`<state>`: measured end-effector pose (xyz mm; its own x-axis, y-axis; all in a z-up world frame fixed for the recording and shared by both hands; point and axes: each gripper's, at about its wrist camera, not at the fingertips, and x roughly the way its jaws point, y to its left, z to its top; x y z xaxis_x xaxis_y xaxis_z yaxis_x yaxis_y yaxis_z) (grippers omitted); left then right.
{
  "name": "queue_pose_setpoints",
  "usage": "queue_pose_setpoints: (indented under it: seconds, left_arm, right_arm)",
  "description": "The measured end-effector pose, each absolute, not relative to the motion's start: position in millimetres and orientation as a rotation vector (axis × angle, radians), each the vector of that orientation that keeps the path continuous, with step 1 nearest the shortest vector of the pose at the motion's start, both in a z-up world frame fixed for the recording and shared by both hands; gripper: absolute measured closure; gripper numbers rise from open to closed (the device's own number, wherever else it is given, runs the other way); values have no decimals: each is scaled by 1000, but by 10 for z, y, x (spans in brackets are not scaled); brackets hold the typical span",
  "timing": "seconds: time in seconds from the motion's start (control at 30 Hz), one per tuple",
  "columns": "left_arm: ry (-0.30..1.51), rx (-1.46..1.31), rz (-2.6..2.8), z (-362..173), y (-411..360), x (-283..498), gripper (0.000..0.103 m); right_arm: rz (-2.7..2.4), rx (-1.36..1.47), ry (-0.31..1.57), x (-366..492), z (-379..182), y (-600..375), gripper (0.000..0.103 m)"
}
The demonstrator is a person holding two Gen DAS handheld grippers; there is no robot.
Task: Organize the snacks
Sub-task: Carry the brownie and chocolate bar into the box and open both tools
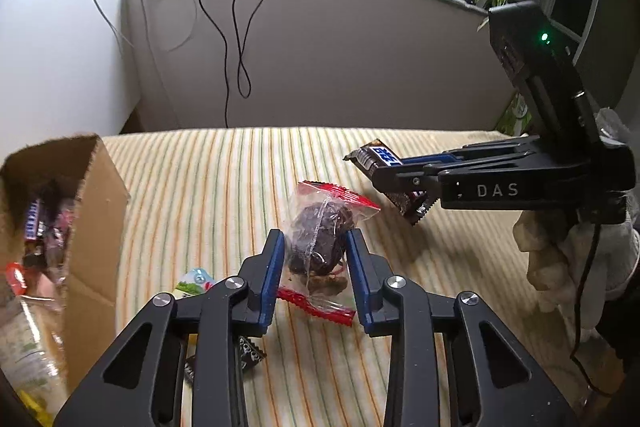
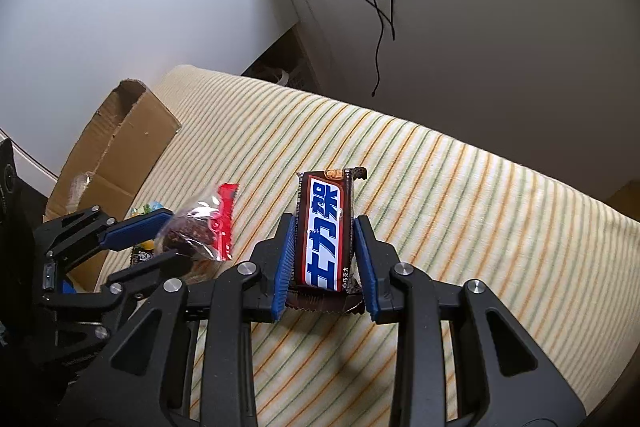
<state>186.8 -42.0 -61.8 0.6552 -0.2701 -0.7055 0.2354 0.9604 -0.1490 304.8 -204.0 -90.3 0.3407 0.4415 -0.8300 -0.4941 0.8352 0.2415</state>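
My left gripper [image 1: 316, 259] is shut on a clear packet [image 1: 320, 235] with red ends and a dark round snack inside, its blue pads against both sides. In the right wrist view the packet [image 2: 196, 227] hangs just above the striped cloth [image 2: 440, 195] in that gripper [image 2: 176, 239]. My right gripper [image 2: 324, 251] is shut on a brown chocolate bar [image 2: 326, 227] with blue letters on a white band. In the left wrist view the bar [image 1: 376, 155] sticks out of the right gripper [image 1: 390, 173], lifted off the cloth at the right.
An open cardboard box [image 1: 96, 211] with several snacks inside stands at the left edge of the cloth. A small green-and-blue packet [image 1: 196, 283] and a dark packet [image 1: 250, 353] lie under my left gripper. A gloved hand [image 1: 560, 259] holds the right gripper. Black cables [image 1: 240, 39] hang down the far wall.
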Motion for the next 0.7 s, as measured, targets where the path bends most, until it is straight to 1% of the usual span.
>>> queue_pose_setpoints:
  seconds: [0.33,0.7]
  left_arm:
    - [717,-78,-277,-272,-235,1644,73]
    - [643,-104,-203,-40,197,1308,73]
  right_arm:
    - [618,-78,1003,2789,-621,-1948,72]
    - [676,-132,940,2471,-335,-1483,72]
